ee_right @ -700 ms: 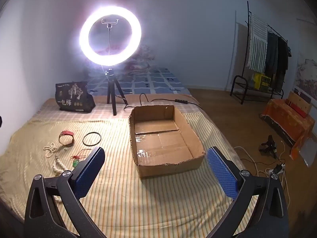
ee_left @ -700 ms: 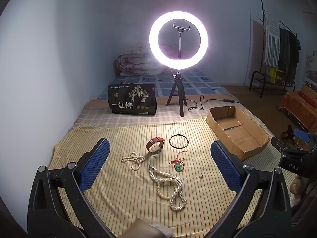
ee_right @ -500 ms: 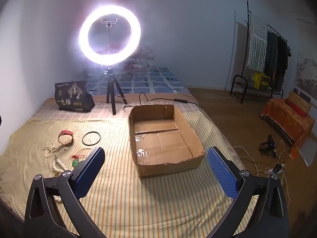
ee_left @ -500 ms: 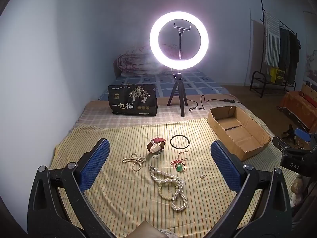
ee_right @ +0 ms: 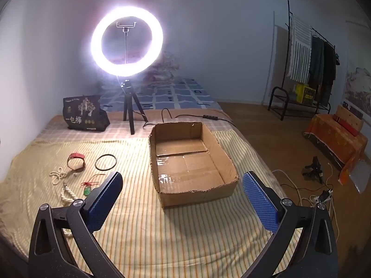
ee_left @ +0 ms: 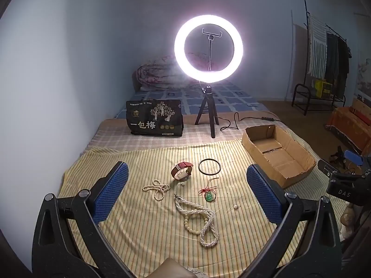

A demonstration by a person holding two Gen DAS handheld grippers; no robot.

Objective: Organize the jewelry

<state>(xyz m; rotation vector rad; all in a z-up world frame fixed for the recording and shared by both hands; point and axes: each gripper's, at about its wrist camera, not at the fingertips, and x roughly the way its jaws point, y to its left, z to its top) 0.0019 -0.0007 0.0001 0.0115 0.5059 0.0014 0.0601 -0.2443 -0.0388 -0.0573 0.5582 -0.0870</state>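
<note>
Jewelry lies on a striped yellow cloth [ee_left: 143, 229]: a red-strapped watch [ee_left: 182, 171], a black bangle [ee_left: 209, 166], a small pearl strand [ee_left: 156, 188], a long pearl necklace [ee_left: 199, 217], a green pendant on red cord [ee_left: 209, 195] and one loose bead [ee_left: 236, 206]. My left gripper [ee_left: 185, 185] hovers open above them, holding nothing. An empty cardboard box [ee_right: 192, 159] stands to the right of the jewelry. My right gripper [ee_right: 183, 199] hangs open just before the box's near wall. In the right wrist view the watch [ee_right: 76, 161] and the bangle [ee_right: 105, 162] lie at the left.
A lit ring light on a tripod [ee_left: 208, 48] stands behind the cloth, its cable [ee_left: 234, 122] trailing right. A black printed bag [ee_left: 155, 121] sits at the back left. Right of the bed are bare floor, a clothes rack [ee_right: 308, 53] and floor cables [ee_right: 301, 192].
Both views have shifted only slightly; the grippers stay open and the jewelry and box have not moved.
</note>
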